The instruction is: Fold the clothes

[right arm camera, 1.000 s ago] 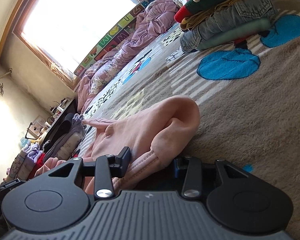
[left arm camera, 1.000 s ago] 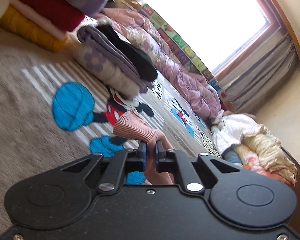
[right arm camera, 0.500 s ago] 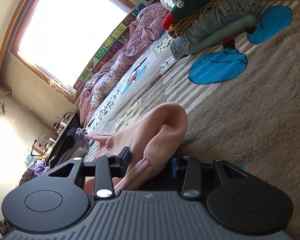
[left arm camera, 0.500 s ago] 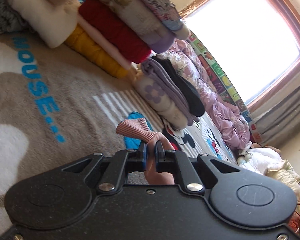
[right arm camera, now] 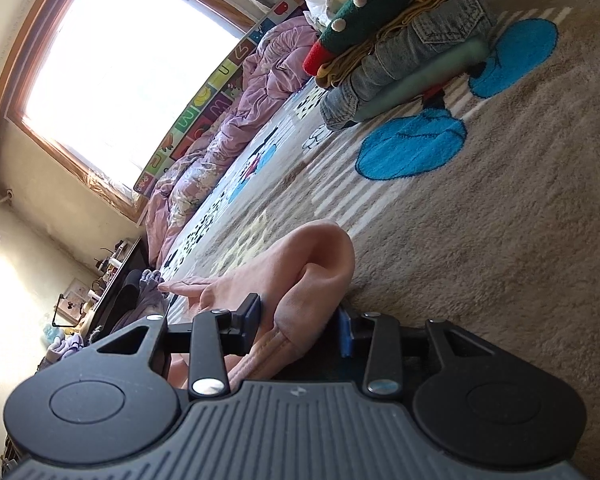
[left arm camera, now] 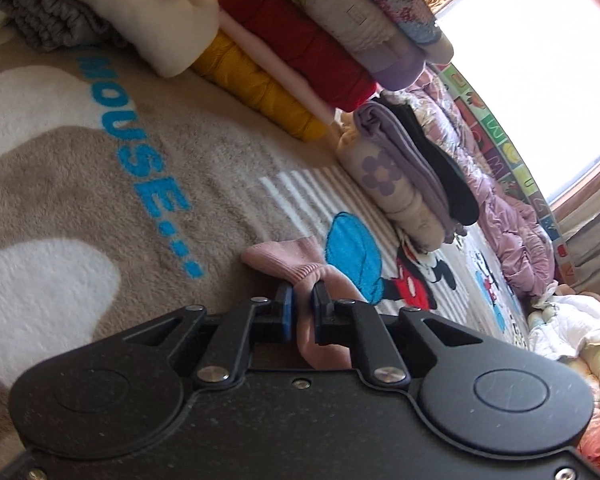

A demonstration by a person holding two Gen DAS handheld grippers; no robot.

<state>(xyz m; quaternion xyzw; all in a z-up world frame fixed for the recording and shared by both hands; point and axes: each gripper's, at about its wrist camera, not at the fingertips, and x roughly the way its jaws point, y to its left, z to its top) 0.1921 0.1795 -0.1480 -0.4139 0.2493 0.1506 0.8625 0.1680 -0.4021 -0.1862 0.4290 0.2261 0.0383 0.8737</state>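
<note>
A: Left gripper (left arm camera: pixel 301 295): jaws narrow, and they've just been opening a little. The pink sleeve (left arm camera: pixel 300 268) sits between them, ribbed cuff sticking out past the tips and resting on the rug (left arm camera: pixel 80 184).

B: Pads pressing on it?

A: Fabric fills the gap on both sides, so I read it as gripped. A second ago the cuff hung above the rug; now it's down on it, just beside the blue patch (left arm camera: pixel 354 250).

B: Right side?

A: Right gripper (right arm camera: pixel 300 320): jaws about half apart, same as before. A thick fold of the pink sweater (right arm camera: pixel 320 256) bunches between them, touching both pads. The sweater lies on the rug in front of it, unchanged.

B: Anything else different?

A: Left view has swung. The word "MOUSE" (left arm camera: pixel 140 152) on the rug now shows, with the folded stack (left arm camera: pixel 300 52) of yellow, red and white beyond it. Right view: folded pile with jeans (right arm camera: pixel 404 56) is well apart, against the far side.
</note>
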